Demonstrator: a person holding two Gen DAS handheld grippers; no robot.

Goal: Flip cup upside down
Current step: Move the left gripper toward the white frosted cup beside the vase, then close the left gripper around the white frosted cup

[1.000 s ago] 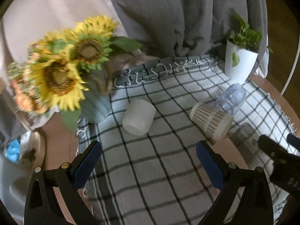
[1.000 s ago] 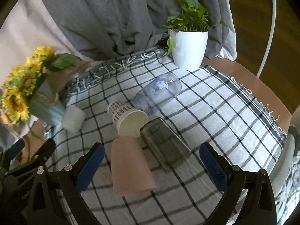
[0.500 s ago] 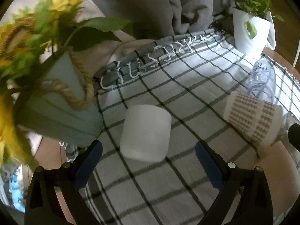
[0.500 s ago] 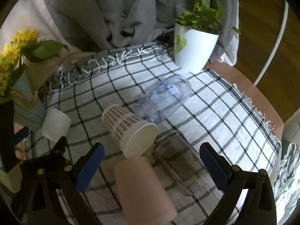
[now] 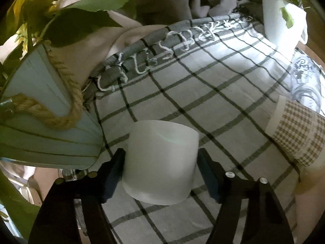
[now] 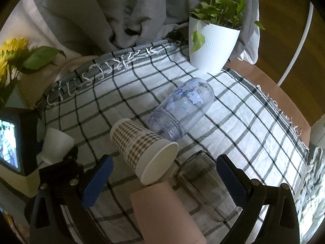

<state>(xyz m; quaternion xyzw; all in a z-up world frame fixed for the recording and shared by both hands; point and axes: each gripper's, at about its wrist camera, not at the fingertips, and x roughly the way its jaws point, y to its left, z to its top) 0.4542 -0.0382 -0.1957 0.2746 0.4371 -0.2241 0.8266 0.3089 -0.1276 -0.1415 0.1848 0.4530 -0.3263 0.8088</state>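
A white cup [image 5: 160, 158] lies on its side on the checked cloth [image 5: 213, 93], and it also shows in the right wrist view [image 6: 55, 145]. My left gripper [image 5: 161, 167] has its blue pads on both sides of the cup, touching or nearly touching; I cannot tell if it grips. My right gripper [image 6: 162, 178] is open and empty, above a pink cup [image 6: 164, 213] lying on its side. A houndstooth paper cup [image 6: 142, 148], a clear printed bottle [image 6: 182, 111] and a dark glass jar [image 6: 205, 185] also lie on their sides.
A pale blue sunflower vase with a rope [image 5: 40, 118] stands right beside the white cup on the left. A white plant pot [image 6: 213, 44] stands at the back right. Grey curtain hangs behind. The cloth's fringed edge [image 6: 284, 111] and the wooden table [image 6: 264, 81] lie to the right.
My left gripper has moved forward and down to the white cup and narrowed around it. My right gripper has drifted a little forward over the pink cup, still open.
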